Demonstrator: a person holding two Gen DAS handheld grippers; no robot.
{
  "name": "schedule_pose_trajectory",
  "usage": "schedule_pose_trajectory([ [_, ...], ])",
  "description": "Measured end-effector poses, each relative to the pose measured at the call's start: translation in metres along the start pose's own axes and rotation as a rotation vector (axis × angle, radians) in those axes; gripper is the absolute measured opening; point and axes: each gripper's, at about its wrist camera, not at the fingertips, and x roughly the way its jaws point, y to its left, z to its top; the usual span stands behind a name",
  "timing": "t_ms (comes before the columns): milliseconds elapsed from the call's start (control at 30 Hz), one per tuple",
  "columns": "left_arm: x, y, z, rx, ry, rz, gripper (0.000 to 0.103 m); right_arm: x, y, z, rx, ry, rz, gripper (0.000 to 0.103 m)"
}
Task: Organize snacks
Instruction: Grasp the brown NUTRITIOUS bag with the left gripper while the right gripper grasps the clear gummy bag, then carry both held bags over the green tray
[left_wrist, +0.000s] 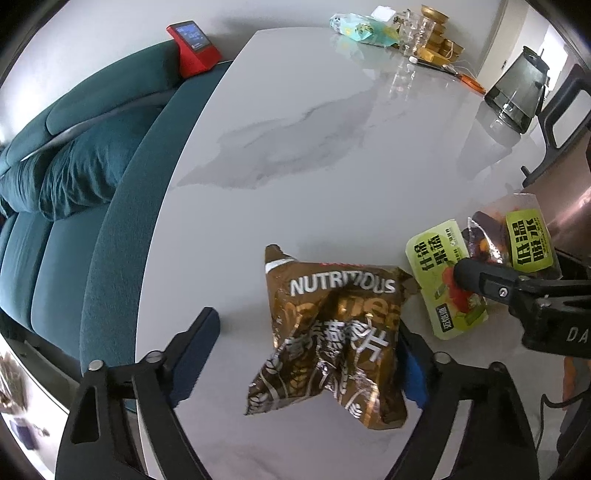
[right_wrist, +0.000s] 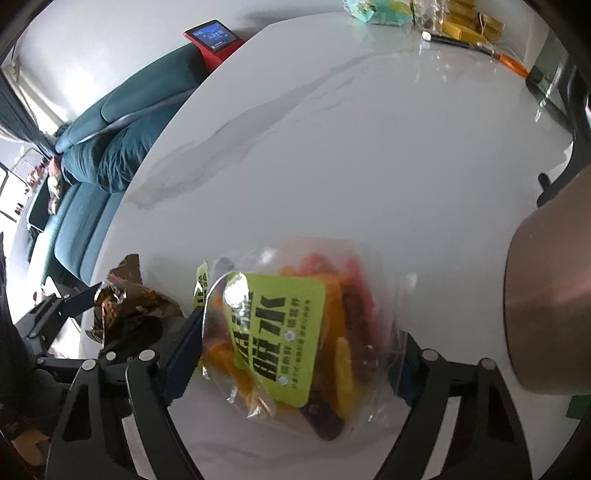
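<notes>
A brown foil oatmeal bag (left_wrist: 332, 339) lies on the white marble table (left_wrist: 314, 147) between the wide-open fingers of my left gripper (left_wrist: 306, 354); its right edge is at the right pad. A clear bag of dried fruit with a green label (right_wrist: 291, 343) lies between the open fingers of my right gripper (right_wrist: 299, 354). The same clear bag (left_wrist: 517, 240) and a green snack packet (left_wrist: 443, 280) show at the right of the left wrist view, with the right gripper's finger (left_wrist: 480, 277) over them. The brown bag also shows in the right wrist view (right_wrist: 125, 306).
A copper-coloured container (right_wrist: 550, 306) stands close on the right. At the table's far end are a teal packet (left_wrist: 354, 26), gold boxes (left_wrist: 439, 48), glass jars and a dark kettle (left_wrist: 517, 92). A teal sofa (left_wrist: 74, 166) with a red device (left_wrist: 192, 48) borders the table's left edge.
</notes>
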Motion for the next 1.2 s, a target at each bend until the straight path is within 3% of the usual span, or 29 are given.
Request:
schedule_pose_trajectory([
  [33, -0.001, -0.001, 0.0, 0.002, -0.004, -0.002, 0.073, -0.001, 0.001, 0.001, -0.005, -0.002, -0.002, 0.103],
  [100, -0.004, 0.0, -0.001, 0.002, -0.016, -0.01, 0.054, -0.002, 0.0, 0.0, -0.008, -0.007, 0.001, 0.103],
  [667, -0.014, -0.001, 0.0, 0.001, -0.023, -0.027, 0.049, -0.019, -0.003, -0.012, -0.006, -0.049, -0.001, 0.103],
  [1200, -0.05, -0.02, -0.026, 0.066, -0.036, -0.048, 0.049, -0.072, -0.027, -0.06, 0.063, -0.098, 0.016, 0.103],
])
